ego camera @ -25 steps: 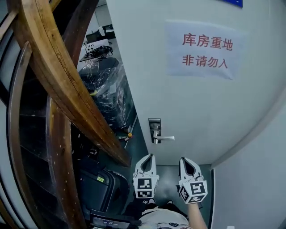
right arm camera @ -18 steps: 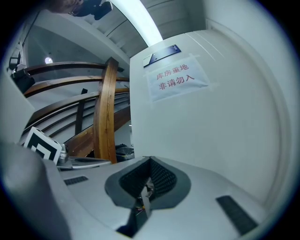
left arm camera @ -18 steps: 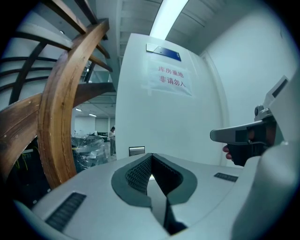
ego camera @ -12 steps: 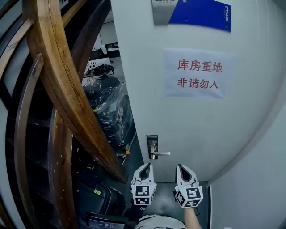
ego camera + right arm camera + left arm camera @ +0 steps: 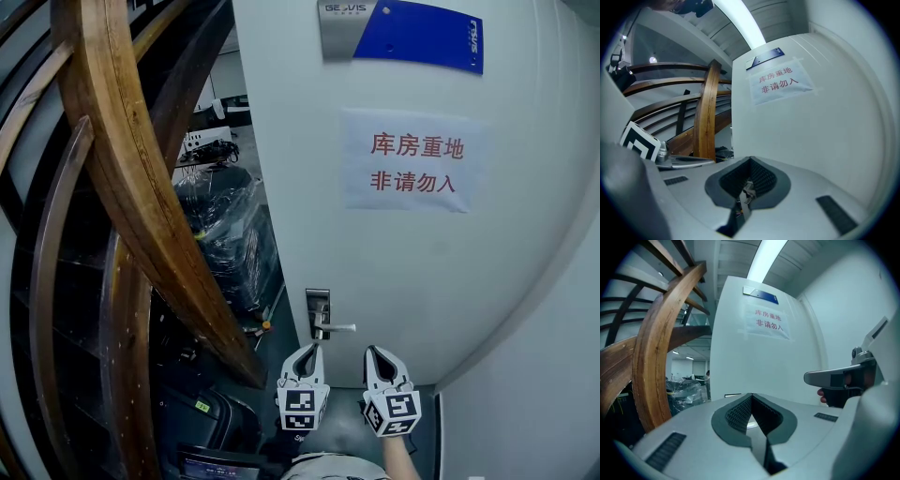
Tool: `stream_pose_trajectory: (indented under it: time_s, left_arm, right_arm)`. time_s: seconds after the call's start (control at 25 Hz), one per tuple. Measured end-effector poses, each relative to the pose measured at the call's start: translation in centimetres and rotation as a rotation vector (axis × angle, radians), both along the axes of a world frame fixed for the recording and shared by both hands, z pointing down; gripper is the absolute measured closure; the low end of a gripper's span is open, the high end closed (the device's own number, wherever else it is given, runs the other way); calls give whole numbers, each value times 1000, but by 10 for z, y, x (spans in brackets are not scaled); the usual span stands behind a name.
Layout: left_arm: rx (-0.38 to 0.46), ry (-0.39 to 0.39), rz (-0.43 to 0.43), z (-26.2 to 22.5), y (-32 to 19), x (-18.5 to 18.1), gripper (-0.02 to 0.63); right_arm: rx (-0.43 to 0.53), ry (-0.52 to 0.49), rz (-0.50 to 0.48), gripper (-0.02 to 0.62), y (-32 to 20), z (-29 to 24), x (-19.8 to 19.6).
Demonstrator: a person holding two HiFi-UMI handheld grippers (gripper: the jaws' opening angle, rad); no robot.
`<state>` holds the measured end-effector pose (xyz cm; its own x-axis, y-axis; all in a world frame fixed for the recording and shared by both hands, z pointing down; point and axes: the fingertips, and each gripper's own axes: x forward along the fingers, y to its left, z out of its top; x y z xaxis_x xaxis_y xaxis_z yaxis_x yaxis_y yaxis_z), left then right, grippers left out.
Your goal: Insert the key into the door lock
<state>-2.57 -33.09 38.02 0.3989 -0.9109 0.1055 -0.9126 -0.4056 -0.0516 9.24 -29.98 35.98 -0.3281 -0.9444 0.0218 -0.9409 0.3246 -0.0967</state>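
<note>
A white door (image 5: 412, 272) stands ahead with a metal lock plate (image 5: 318, 302) and a lever handle (image 5: 339, 327) near its left edge. The keyhole is too small to make out. My left gripper (image 5: 314, 348) is just below the plate, shut, with nothing between its pads (image 5: 740, 411). My right gripper (image 5: 371, 351) sits beside it under the handle's tip, shut on a small metal key (image 5: 748, 189) that lies deep between its pads. Both point about level at the door, a short way from it.
A curved wooden stair banister (image 5: 141, 206) crowds the left side. Behind the door's left edge stand plastic-wrapped goods (image 5: 225, 234), with dark cases (image 5: 202, 412) on the floor. The door carries a paper sign (image 5: 413, 161) and a blue plaque (image 5: 403, 33). A white wall (image 5: 534, 375) closes the right.
Both grippers have risen a little and now sit closer under the lock plate and handle. The head view has tilted up, bringing the blue plaque into sight.
</note>
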Motion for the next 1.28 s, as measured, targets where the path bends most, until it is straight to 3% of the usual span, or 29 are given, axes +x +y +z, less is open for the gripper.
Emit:
stream_pose_trajectory:
  time_s: [1.28]
  left_arm:
    - [-5,7,2,0,-12,5,601]
  right_arm:
    - [0,46,-19,589,-13,1,-3]
